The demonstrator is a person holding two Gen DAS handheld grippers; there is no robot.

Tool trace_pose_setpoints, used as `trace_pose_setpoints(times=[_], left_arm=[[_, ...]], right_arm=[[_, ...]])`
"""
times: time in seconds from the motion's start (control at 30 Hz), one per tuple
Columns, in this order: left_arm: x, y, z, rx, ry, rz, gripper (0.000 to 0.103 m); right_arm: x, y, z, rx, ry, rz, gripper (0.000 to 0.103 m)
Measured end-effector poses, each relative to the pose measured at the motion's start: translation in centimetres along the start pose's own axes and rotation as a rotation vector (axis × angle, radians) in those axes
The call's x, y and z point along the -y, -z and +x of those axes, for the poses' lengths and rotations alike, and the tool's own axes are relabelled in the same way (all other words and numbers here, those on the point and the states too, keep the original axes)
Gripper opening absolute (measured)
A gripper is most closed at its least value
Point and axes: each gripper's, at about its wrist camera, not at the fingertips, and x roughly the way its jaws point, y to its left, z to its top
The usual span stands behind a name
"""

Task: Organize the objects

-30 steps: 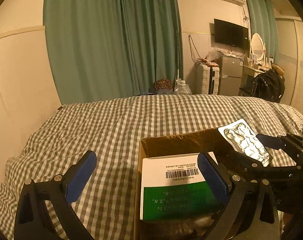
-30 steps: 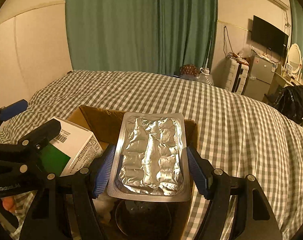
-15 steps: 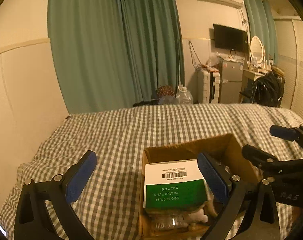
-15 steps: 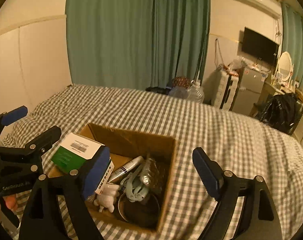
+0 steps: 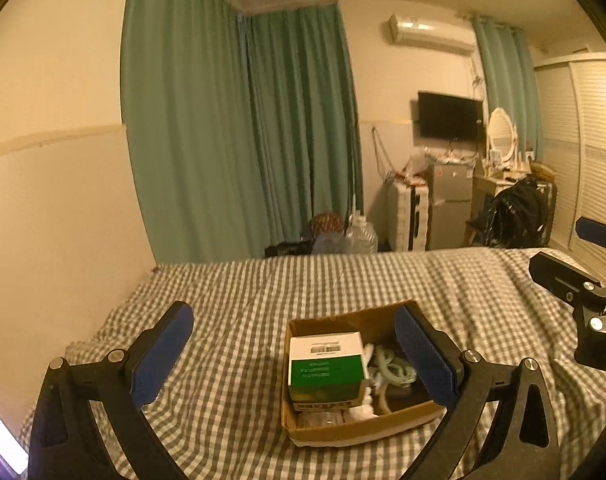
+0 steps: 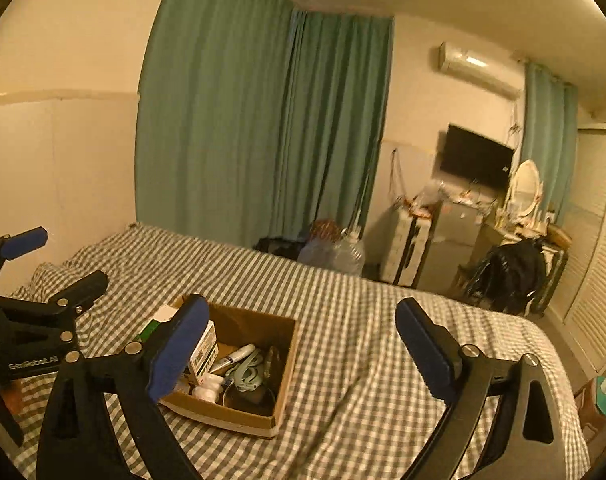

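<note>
One open cardboard box (image 5: 345, 430) is sitting on the checked bedspread (image 5: 239, 320), in the near middle of the bed. In the left wrist view its long axis is running from near to far, with the far end swinging a little to the right; in the right wrist view the same box (image 6: 281, 354) is lying to the left of centre.

Inside, one green and white carton (image 5: 325, 364) is lying along the left wall, its white barcoded end pointing far and its green face turned up. To its right, one pale green coil of cord (image 5: 393, 368) is resting, and one white pen-like tube (image 6: 239, 356) is slanting from near-left to far-right. Something small and white (image 6: 207, 390) is sitting at the near side, beside a dark round item (image 6: 245, 398) that is too dim to name.

Two grippers are hovering above the bed. The left gripper (image 5: 293, 348) is gaping wide with nothing between its blue pads (image 5: 161, 354). The right gripper (image 6: 299, 354) is likewise spread wide and carrying nothing.
</note>
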Motion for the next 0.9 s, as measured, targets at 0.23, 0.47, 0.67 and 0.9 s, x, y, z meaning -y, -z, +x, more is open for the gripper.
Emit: trace_pose_setpoints(times=[0.23, 0.47, 0.67, 0.9], left_arm=[[0.9, 0.4, -4.6, 0.056, 0.064, -0.005, 0.103], [1.9, 2.7, -5.6, 0.083, 0.042, 0.008, 0.103], [3.0, 6.6, -4.3, 0.077, 0.042, 0.007, 0.103], [3.0, 10.4, -2.9, 0.051, -0.004, -0.043, 0.103]], right_arm=[[0.4, 1.5, -4.2, 0.034, 0.025, 0.012, 0.103], [-0.2, 4.2, -4.7, 0.071, 0.052, -0.015, 0.103], [-0.5, 8.6, -1.8, 0.076, 0.002, 0.008, 0.103], [-0.5, 10.5, 0.1, 0.019, -0.016, 0.032, 0.103]])
